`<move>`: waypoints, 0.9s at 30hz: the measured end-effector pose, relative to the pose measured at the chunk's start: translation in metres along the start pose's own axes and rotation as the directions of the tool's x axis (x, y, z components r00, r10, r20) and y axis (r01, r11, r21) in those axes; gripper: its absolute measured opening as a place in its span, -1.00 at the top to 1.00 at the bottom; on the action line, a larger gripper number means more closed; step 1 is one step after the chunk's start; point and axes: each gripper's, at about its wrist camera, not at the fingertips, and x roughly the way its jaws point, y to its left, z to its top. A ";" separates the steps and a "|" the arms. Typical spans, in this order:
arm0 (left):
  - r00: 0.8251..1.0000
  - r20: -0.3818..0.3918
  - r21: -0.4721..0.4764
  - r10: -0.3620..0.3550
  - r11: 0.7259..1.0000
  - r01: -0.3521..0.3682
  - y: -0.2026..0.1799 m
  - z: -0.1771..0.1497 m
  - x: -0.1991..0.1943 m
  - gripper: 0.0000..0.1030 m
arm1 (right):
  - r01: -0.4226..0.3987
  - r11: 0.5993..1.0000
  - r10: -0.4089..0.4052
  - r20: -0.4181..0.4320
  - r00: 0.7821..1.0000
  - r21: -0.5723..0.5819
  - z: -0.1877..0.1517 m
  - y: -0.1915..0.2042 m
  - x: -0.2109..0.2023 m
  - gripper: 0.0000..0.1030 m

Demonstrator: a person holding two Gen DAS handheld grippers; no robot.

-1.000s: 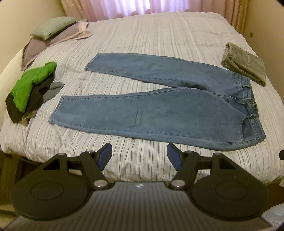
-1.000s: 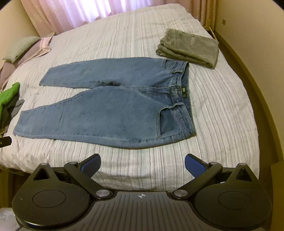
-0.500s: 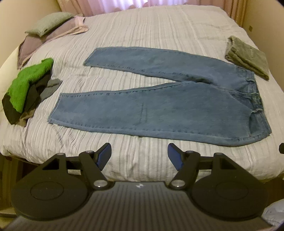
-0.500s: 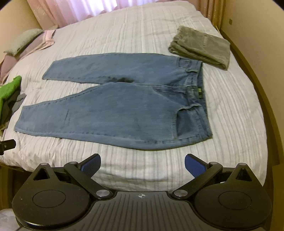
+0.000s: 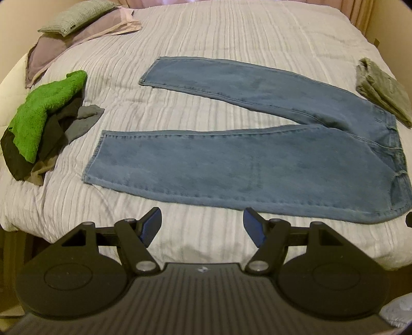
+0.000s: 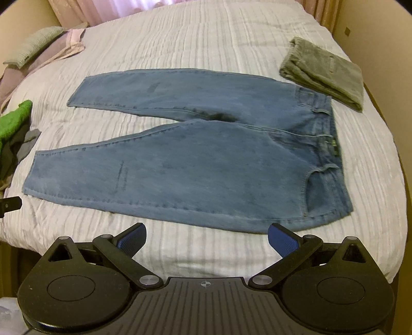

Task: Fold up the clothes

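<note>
A pair of blue jeans (image 5: 244, 159) lies flat on the striped bed (image 5: 206, 33), legs spread to the left, waistband to the right. It also shows in the right wrist view (image 6: 206, 165). My left gripper (image 5: 202, 226) is open and empty above the bed's front edge, near the lower leg. My right gripper (image 6: 206, 238) is open and empty, just in front of the jeans' hip. The tip of the left gripper shows at the left edge of the right wrist view (image 6: 10, 204).
A folded grey-green garment (image 6: 324, 72) lies at the back right, near the waistband. A pile of green and dark clothes (image 5: 43, 121) lies at the left. Pillows (image 5: 74, 15) lie at the back left. A wall runs along the right side of the bed.
Both grippers have moved forward and closer to the bed, so the jeans look larger and nearer. The jaws have stayed open. The jeans have not moved.
</note>
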 end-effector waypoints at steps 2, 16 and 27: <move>1.000 -0.007 0.009 -0.005 1.000 0.005 0.013 0.010 0.009 -0.29 | 0.006 1.000 -0.006 -0.005 1.000 0.008 0.007 0.012 0.006 -1.00; 0.998 -0.029 0.094 -0.049 0.994 0.052 0.077 0.064 0.052 -0.29 | 0.063 0.997 -0.063 -0.019 0.998 0.043 0.041 0.088 0.030 -1.00; 0.995 -0.081 0.181 -0.055 0.981 0.069 0.099 0.084 0.097 -0.29 | 0.105 0.984 -0.092 -0.098 0.991 0.141 0.033 0.100 0.058 -1.00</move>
